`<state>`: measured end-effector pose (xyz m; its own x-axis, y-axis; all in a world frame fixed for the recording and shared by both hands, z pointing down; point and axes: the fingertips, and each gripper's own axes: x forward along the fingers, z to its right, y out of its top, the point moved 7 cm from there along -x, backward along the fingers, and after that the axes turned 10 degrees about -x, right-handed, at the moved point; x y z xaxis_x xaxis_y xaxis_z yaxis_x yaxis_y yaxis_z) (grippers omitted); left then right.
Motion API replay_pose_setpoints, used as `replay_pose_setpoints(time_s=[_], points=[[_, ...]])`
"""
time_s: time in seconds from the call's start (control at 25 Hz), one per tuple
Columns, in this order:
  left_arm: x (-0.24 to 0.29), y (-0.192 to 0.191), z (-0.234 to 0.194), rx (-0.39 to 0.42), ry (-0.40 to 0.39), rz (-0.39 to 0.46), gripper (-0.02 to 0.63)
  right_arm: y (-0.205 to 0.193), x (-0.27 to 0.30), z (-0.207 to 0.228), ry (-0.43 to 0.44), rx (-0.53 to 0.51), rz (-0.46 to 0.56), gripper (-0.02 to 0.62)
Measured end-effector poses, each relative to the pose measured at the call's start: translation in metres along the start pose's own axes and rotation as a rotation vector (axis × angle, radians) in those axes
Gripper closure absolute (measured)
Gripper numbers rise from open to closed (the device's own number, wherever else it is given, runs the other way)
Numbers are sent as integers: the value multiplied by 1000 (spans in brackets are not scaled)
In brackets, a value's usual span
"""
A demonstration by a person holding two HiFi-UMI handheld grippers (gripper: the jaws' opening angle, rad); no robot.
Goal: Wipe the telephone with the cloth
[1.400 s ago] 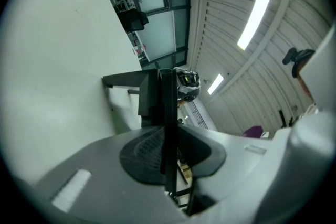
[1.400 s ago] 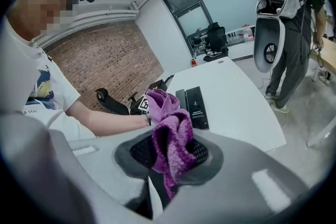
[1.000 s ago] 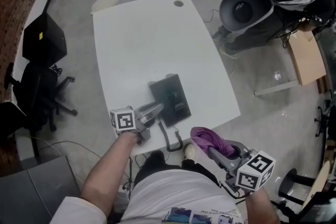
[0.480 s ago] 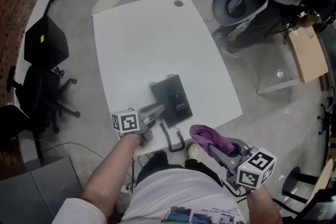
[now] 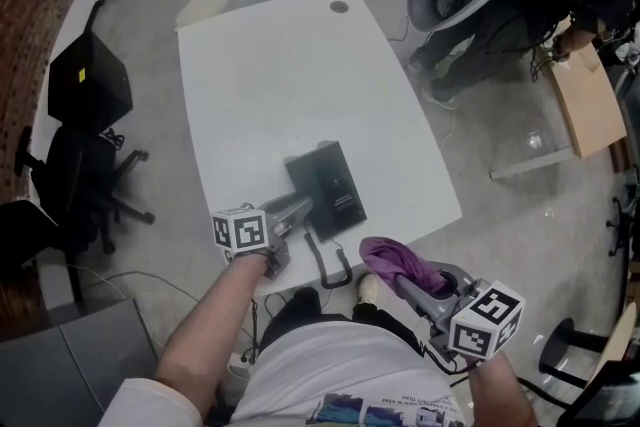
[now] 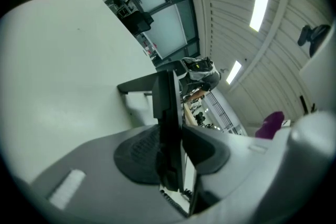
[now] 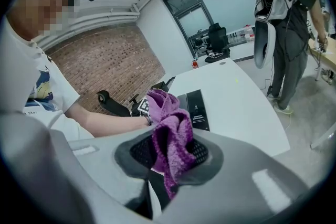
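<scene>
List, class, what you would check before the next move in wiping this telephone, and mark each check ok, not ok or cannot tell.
1. Grip on the cloth: ok; the right gripper is shut on it.
2. Hold on the telephone: not ok; the jaws of the left gripper have just been opening, and the telephone's edge stands between them with a gap at one pad.
3. Cloth touching the telephone: not ok; it is held beyond the near edge of the table.
4. Telephone resting on the table: ok.
5. Cord clear of the cloth's path: cannot tell.
</scene>
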<state>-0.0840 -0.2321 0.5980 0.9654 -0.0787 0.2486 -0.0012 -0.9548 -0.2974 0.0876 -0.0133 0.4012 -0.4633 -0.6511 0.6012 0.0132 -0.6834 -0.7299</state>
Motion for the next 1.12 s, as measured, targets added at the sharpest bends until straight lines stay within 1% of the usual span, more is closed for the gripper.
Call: replay_pose_setpoints(time_s=[0.12, 0.2, 0.32, 0.48, 0.6, 0.72, 0.8, 0.88, 1.0, 1.12], points=[[-2, 0, 3, 23, 18, 12, 463, -2, -3, 2, -1, -5, 5, 511], [-5, 2, 5, 41, 29, 26, 451, -3, -4, 4, 1, -8, 12, 511], [-12, 3, 7, 71, 66, 55, 432, -6, -6, 10, 11, -16, 26, 511], [-28, 6, 14, 99, 127, 133, 426, -5, -11, 24, 33, -39, 46, 511], [-41, 0, 30, 131, 182, 194, 427, -6, -20, 37, 59, -80, 45, 511], [-59, -11, 57, 195, 244, 267, 434, -7, -24, 52, 100, -151, 40, 511], [-69, -24, 82, 246, 278, 314, 439, -5, -26, 60, 139, -205, 39, 511], [-77, -41, 111, 303, 316, 341, 442, -2, -30, 67, 186, -242, 46, 511], [-84, -76, 156, 378, 365, 367, 453, -1, -34, 72, 259, -294, 45, 511], [-86, -122, 200, 413, 383, 405, 454, -8, -40, 72, 334, -351, 23, 511]])
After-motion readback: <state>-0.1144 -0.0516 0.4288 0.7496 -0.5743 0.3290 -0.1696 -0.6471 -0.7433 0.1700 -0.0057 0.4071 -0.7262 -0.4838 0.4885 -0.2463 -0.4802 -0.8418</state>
